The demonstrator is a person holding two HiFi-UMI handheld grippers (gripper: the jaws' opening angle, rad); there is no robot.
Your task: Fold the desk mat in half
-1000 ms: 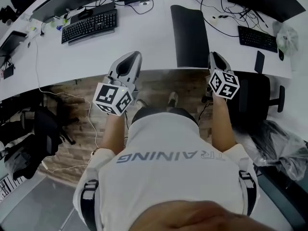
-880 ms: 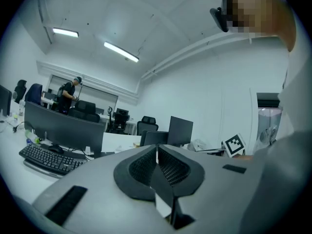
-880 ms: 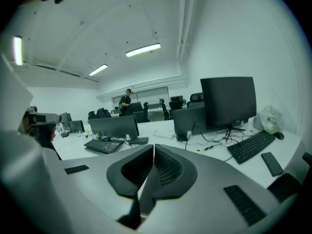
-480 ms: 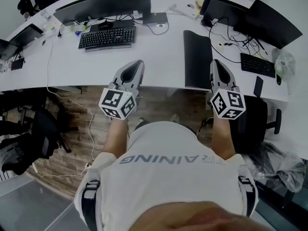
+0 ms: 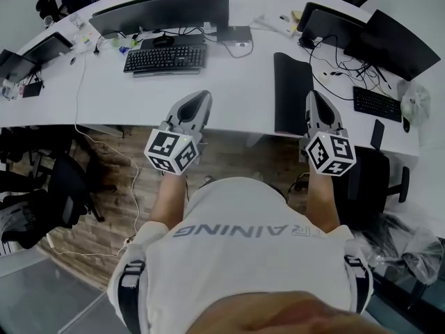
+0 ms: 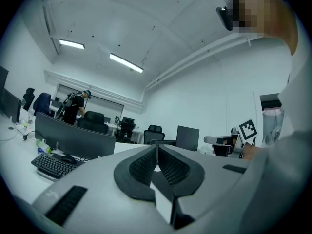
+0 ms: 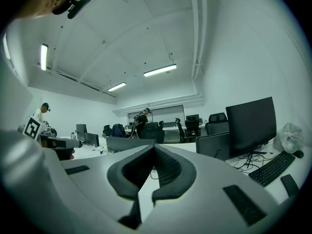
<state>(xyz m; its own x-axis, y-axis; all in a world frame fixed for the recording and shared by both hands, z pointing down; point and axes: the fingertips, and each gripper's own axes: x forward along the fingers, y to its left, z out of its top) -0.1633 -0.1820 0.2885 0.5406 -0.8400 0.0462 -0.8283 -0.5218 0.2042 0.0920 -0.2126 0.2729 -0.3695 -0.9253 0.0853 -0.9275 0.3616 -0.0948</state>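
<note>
Black desk mat (image 5: 292, 92) lies flat on the white desk (image 5: 229, 89), a long narrow strip running away from the person, its near end at the desk's front edge. It sits ahead of the right gripper (image 5: 313, 97) and just to that gripper's inner side, on the side toward the left gripper (image 5: 201, 97). It is well apart from the left gripper. Both grippers are held level over the desk's front edge, side by side and pointing away from the body, each with its marker cube toward the person. Left gripper: its own view shows the ribbed pads (image 6: 168, 167) brought together at the tips, with nothing between them. Right gripper: jaws likewise closed tip to tip and empty, and only bare desk shows beyond them. From the head view its tip overlaps the mat's right edge, but contact cannot be judged. Ahead of the left gripper, farther back on the desk, are a black keyboard (image 5: 165, 58) and a wide monitor (image 5: 163, 11). Off to the outer side of the right gripper are a second keyboard (image 5: 375, 103) and a black office chair (image 5: 379, 176). Wood floor (image 5: 104, 207) shows below the left gripper.
</note>
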